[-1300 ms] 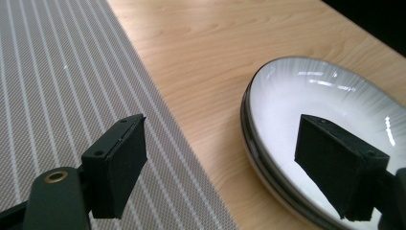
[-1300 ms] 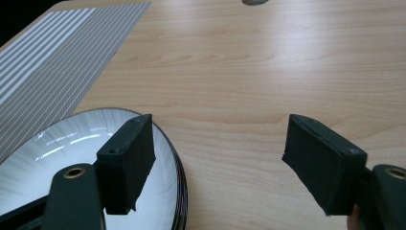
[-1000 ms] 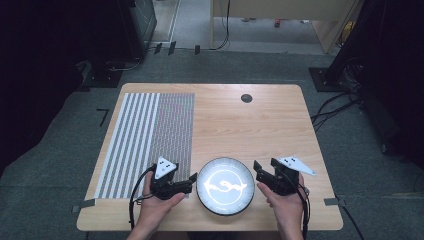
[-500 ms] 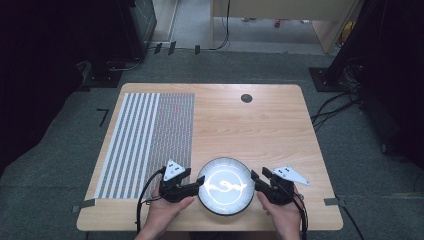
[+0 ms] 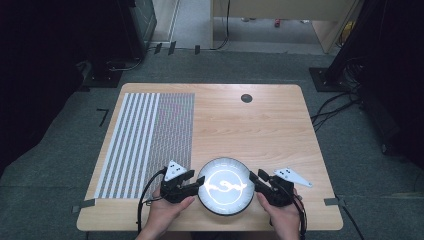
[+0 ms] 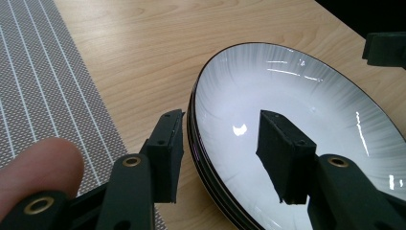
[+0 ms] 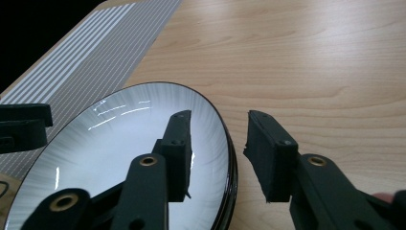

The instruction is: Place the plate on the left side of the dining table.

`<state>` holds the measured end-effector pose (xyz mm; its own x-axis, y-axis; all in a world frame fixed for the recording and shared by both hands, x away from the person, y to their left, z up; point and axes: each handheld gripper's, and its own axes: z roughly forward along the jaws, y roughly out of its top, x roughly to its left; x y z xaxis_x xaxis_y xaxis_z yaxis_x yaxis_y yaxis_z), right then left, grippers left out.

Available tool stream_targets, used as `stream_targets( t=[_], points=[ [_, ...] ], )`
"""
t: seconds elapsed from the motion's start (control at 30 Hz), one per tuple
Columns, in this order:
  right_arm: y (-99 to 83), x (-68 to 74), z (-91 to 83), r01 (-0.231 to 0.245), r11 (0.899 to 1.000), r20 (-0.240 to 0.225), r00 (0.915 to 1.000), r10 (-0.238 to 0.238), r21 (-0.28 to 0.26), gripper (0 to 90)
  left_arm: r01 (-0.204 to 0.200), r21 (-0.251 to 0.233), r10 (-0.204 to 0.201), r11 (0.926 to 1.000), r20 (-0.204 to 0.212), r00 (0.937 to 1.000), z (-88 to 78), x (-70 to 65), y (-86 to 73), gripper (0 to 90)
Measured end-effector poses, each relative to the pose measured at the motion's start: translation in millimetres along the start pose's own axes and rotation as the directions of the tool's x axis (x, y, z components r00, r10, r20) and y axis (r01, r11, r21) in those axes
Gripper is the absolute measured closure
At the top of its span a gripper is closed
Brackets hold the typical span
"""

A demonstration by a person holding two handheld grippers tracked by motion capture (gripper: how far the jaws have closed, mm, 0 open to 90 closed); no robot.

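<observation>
A white plate [image 5: 225, 186] with a black rim lies near the table's front edge. My left gripper [image 5: 197, 186] straddles its left rim; in the left gripper view [image 6: 222, 120] one jaw stands outside the plate [image 6: 297, 96] and one over its inside. The jaws have just been closing, but a gap still shows on both sides of the rim. My right gripper [image 5: 257, 180] straddles the right rim the same way [image 7: 219, 117], its jaws also narrowing around the plate [image 7: 119, 143] without pressing. The rim looks layered, perhaps stacked plates.
A grey striped placemat [image 5: 145, 140] covers the table's left part, close to the left gripper. A small black disc [image 5: 246, 98] sits at the far middle of the wooden table [image 5: 260, 130]. Cables and dark equipment stand on the floor around.
Both grippers have slid inward onto the plate's opposite rims, and their jaws have narrowed around the rim. The plate has not moved.
</observation>
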<state>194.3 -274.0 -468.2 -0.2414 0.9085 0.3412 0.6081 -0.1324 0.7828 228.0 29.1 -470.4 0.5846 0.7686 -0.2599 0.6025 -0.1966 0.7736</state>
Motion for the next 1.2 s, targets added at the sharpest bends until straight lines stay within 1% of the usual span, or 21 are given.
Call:
stream_targets(
  t=[0.03, 0.07, 0.1, 0.13, 0.17, 0.2, 0.27, 0.37, 0.43, 0.47, 0.5, 0.53, 0.57, 0.6, 0.77, 0.9, 0.97, 1.03, 1.07, 1.1, 1.2],
  points=[
    [-0.3, 1.7, 0.0, -0.005, 1.000, -0.028, 0.9996, 0.005, 0.007, 61.7, -0.001, 0.002, 0.001, 1.0000, 0.001, 1.0000, 0.6, -0.9, -0.7, 52.3],
    [-0.3, 1.7, 0.0, -0.005, 1.000, -0.028, 0.9996, 0.005, 0.007, 61.7, -0.001, 0.002, 0.001, 1.0000, 0.001, 1.0000, 0.6, -0.9, -0.7, 52.7],
    [-1.0, 5.0, -0.2, 0.000, 1.000, -0.045, 0.9990, 0.000, 0.010, 66.5, -0.002, 0.003, 0.002, 1.0000, 0.002, 1.0000, 0.8, -1.2, -1.1, 53.1],
    [-1.0, 5.0, -0.2, 0.000, 1.000, -0.045, 0.9990, 0.000, 0.010, 66.5, -0.004, 0.004, 0.004, 1.0000, 0.002, 1.0000, 1.2, -1.4, -1.5, 53.1],
    [-1.6, 7.9, 0.3, -0.003, 1.000, -0.052, 0.9986, 0.004, 0.030, 70.3, -0.005, 0.008, 0.005, 1.0000, 0.002, 1.0000, 1.6, -2.1, -2.1, 54.3],
    [-1.9, 9.0, 0.8, -0.004, 0.999, -0.052, 0.9986, 0.006, 0.036, 70.8, -0.005, 0.008, 0.005, 1.0000, 0.002, 1.0000, 1.6, -2.1, -2.1, 55.0],
    [-2.4, 9.9, 1.5, -0.001, 0.999, -0.048, 0.9989, 0.002, 0.036, 71.2, -0.009, 0.011, 0.009, 0.9999, 0.005, 0.9999, 2.1, -2.9, -2.6, 55.6],
    [-3.9, 11.7, 2.4, -0.027, 0.998, -0.036, 0.9989, 0.029, 0.057, 74.6, -0.014, 0.015, 0.014, 0.9998, 0.012, 0.9998, 2.8, -3.8, -3.1, 59.0],
    [-4.5, 11.6, 3.1, -0.024, 0.998, -0.033, 0.9991, 0.026, 0.059, 74.9, -0.016, 0.018, 0.015, 0.9997, 0.014, 0.9998, 3.0, -3.6, -3.2, 62.0],
    [-5.2, 11.9, 3.9, -0.023, 0.997, -0.026, 0.9993, 0.025, 0.068, 74.6, -0.018, 0.022, 0.018, 0.9996, 0.012, 0.9998, 3.2, -3.1, -3.3, 62.0],
    [-7.0, 11.7, 5.4, -0.025, 0.998, 0.003, 0.9997, 0.025, 0.066, 71.8, -0.009, 0.023, 0.009, 0.9997, 0.015, 0.9999, 3.3, -1.7, -3.6, 63.7],
    [-7.0, 11.7, 5.4, -0.025, 0.998, 0.003, 0.9997, 0.025, 0.066, 71.8, -0.009, 0.023, 0.009, 0.9997, 0.015, 0.9999, 3.3, -1.7, -3.6, 65.0],
    [-7.4, 9.8, 5.6, -0.039, 0.997, 0.016, 0.9992, 0.038, 0.064, 71.8, -0.005, 0.025, 0.004, 0.9997, 0.016, 0.9999, 2.8, -0.4, -3.8, 66.2],
    [-7.4, 8.8, 5.5, -0.048, 0.997, 0.016, 0.9988, 0.047, 0.064, 72.0, -0.004, 0.024, 0.004, 0.9997, 0.017, 0.9999, 2.6, -0.2, -3.9, 66.9],
    [-9.1, 7.8, 7.5, -0.042, 0.996, 0.022, 0.9989, 0.040, 0.081, 73.4, -0.010, 0.025, 0.009, 0.9996, 0.004, 0.9999, 3.7, -0.8, -5.1, 68.8],
    [-9.8, 9.2, 8.7, -0.037, 0.996, 0.019, 0.9992, 0.036, 0.085, 74.3, -0.009, 0.034, 0.010, 0.9994, -0.012, 0.9999, 6.3, -1.2, -7.8, 69.4],
    [-9.8, 8.9, 8.6, -0.039, 0.996, 0.020, 0.9991, 0.037, 0.084, 74.9, -0.011, 0.033, 0.011, 0.9994, -0.013, 0.9999, 6.2, -1.5, -7.9, 69.6],
    [-8.9, 7.3, 6.7, -0.055, 0.995, 0.034, 0.9980, 0.053, 0.080, 76.6, -0.011, 0.034, 0.012, 0.9994, -0.011, 0.9999, 6.0, -1.1, -8.1, 69.6],
    [-8.9, 7.3, 6.7, -0.055, 0.995, 0.034, 0.9980, 0.053, 0.080, 76.6, -0.011, 0.034, 0.012, 0.9994, -0.011, 0.9999, 6.0, -1.1, -8.1, 69.7],
    [-8.6, 5.1, 5.7, -0.068, 0.995, 0.038, 0.9971, 0.065, 0.072, 76.6, -0.013, 0.033, 0.014, 0.9994, -0.011, 0.9998, 6.0, -1.1, -8.2, 69.6],
    [-8.9, 3.8, 5.2, -0.076, 0.995, 0.053, 0.9960, 0.072, 0.068, 76.6, -0.014, 0.032, 0.014, 0.9994, -0.012, 0.9998, 6.0, -1.3, -8.3, 69.7]
  ],
)
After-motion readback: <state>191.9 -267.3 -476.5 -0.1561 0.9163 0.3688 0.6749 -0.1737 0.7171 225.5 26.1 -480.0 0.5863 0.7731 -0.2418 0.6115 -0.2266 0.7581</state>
